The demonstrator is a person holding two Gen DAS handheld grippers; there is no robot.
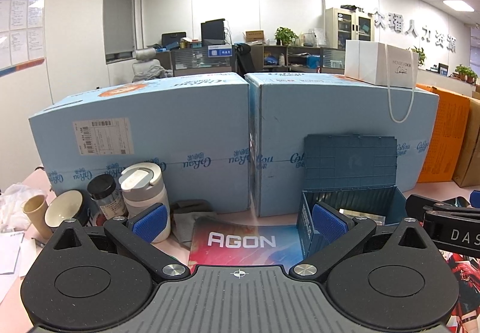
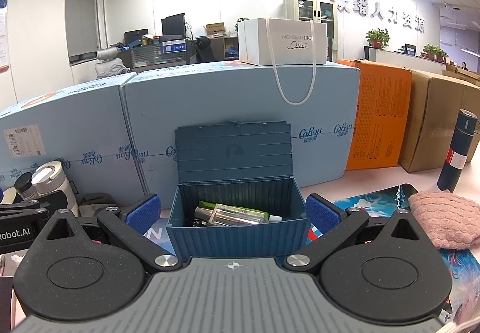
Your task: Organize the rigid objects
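The left tool (image 1: 238, 220) hangs low over the tabletop (image 1: 444, 192) with its blue-padded fingers (image 1: 149, 222) spread wide and nothing between them; under the gap lies a colourful mouse mat (image 1: 240, 240) printed AGON. To its right stands a dark blue storage box (image 1: 348, 207), its ribbed lid (image 1: 349, 160) swung up and leaning back against a pale blue carton (image 1: 330, 111). The left tool's right finger overlaps the box's near left corner in that view; whether it touches cannot be told.

The right tool (image 2: 233, 211) faces the same storage box (image 2: 237, 235) head on, fingers (image 2: 320, 213) likewise spread wide, one on each side of the box's front and pinching nothing. Inside the box lie a shiny clear-and-silver bottle (image 2: 231, 214) on its side, a green packet (image 2: 210, 204) behind it and a white tube end (image 2: 275, 217) at the right; further items below are too dark to make out.

At the left of the tabletop stand a white travel mug (image 1: 145, 192), a dark-capped jar (image 1: 106, 196), a white bowl (image 1: 63, 210) tilted on its side and a paper cup (image 1: 36, 213), all close together. A grey cloth (image 1: 192, 219) lies just beside the mug. On the right, a pink towel (image 2: 444, 220) rests on a picture mat (image 2: 387, 207), with a navy flask (image 2: 456, 150) upright behind it. A white gift bag (image 2: 282, 42) sits on top of the cartons, next to an orange carton (image 2: 378, 120)
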